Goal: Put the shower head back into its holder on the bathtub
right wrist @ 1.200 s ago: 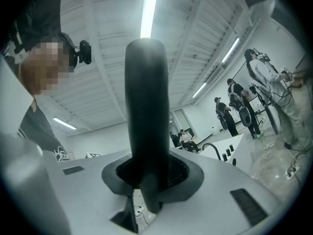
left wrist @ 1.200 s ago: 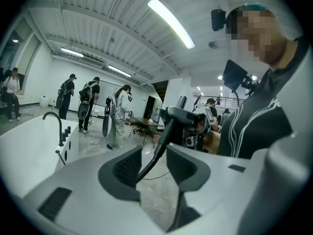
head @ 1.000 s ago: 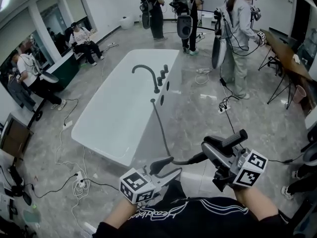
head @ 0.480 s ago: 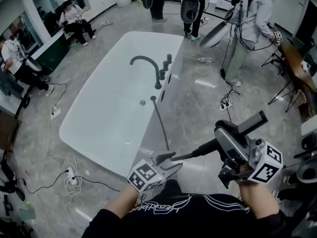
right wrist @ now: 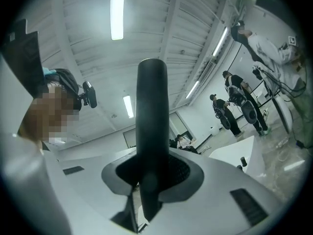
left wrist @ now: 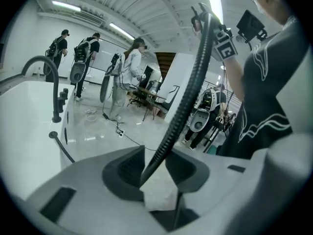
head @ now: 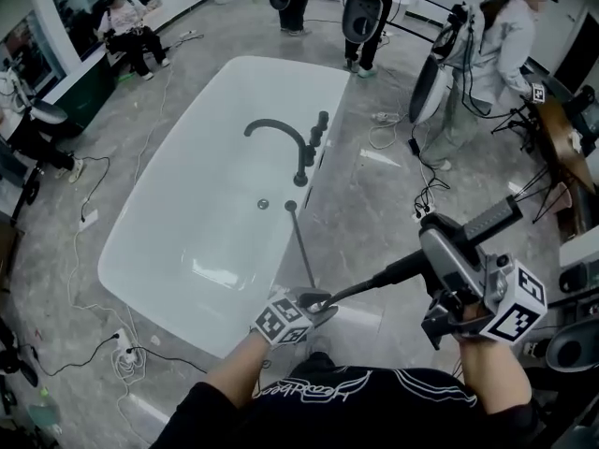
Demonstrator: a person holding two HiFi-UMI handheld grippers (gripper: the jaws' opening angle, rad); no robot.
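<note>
The white bathtub (head: 168, 251) lies ahead on the left, with a dark arched faucet (head: 281, 138) and knobs (head: 319, 127) on its near rim. A dark hose (head: 301, 251) leaves a small fitting (head: 290, 205) on that rim and runs toward me. My left gripper (head: 316, 305) is around the hose (left wrist: 190, 92). Its jaws are closing, with a gap still showing beside the hose. My right gripper (head: 440, 253) is shut on the black shower head (head: 491, 217) by its handle (right wrist: 151, 111), held up right of the tub.
Several people with gear stand beyond the tub (head: 477, 54), and others sit at the far left (head: 122, 26). Cables and a power strip (head: 126, 358) lie on the grey floor. A wooden table (head: 562, 129) and tripods stand at the right.
I have stepped closer to the tub. My left gripper has reached forward and down along the hose. The right gripper has carried the shower head to the right and slightly up.
</note>
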